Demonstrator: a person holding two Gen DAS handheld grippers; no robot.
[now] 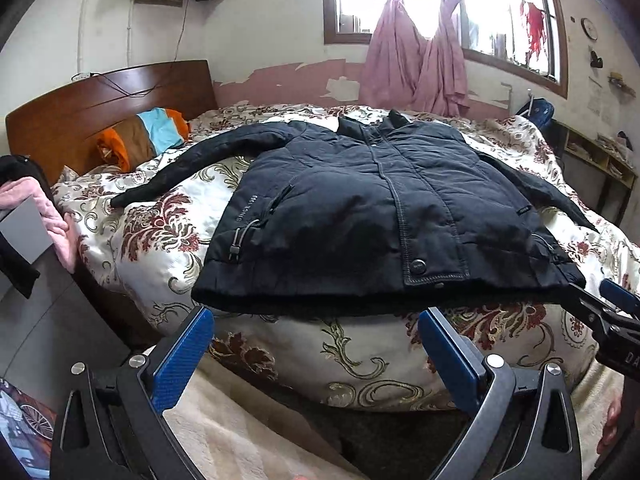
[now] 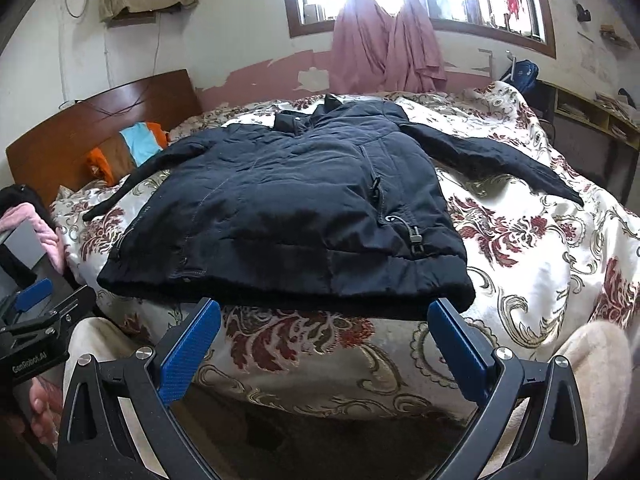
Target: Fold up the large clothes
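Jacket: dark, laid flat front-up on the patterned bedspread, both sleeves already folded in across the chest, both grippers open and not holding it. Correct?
Not quite. The jacket has both sleeves spread outward on the bedspread, not folded in; both wrist views show this. The left gripper and right gripper are open, short of the hem.

Your left hand-held gripper [image 1: 316,320] has open bed cover [image 1: 168,256] at its 10 o'clock, between the jacket [image 1: 380,208] hem and the bed's left edge. The left sleeve [image 1: 192,164] crosses that room toward 11 o'clock. The orange-and-blue bundle [image 1: 148,136] and the wooden headboard [image 1: 100,100] close off the far left. From your right hand-held gripper [image 2: 324,316], bare cover spreads wide from 1 to 3 o'clock; only the right sleeve [image 2: 492,160] cuts across it. Both hand-held grippers stand wide open, just short of the hem.
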